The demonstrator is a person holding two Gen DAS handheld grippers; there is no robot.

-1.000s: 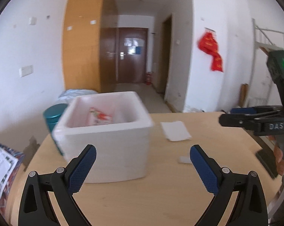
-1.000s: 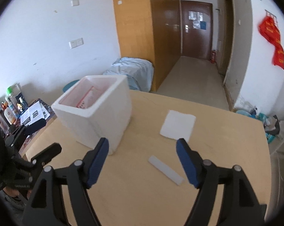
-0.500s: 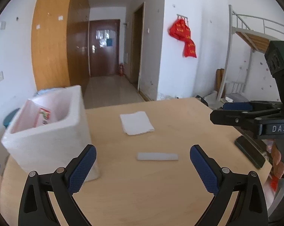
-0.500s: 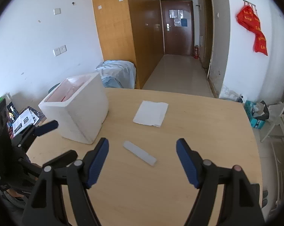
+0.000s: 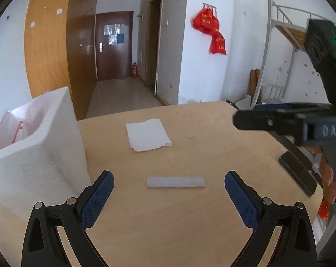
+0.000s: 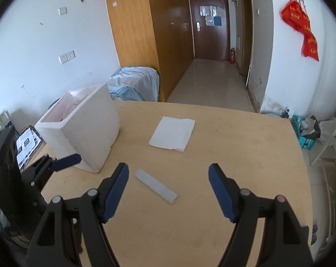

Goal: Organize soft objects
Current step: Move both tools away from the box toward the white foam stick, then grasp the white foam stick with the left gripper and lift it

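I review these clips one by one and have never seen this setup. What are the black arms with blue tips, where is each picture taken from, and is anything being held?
There is no robot. A person holds a hand-held tool in each hand, and each tool carries a wide-angle camera looking out along its own tongs. One picture looks past the left tongs, the other past the right tongs. Both stand open and hold nothing. On the wooden table lie a pale strip, just ahead of both tongs, and a folded white cloth farther back. A white foam box stands to the left. A dark flat thing, perhaps a phone, lies at the right edge.
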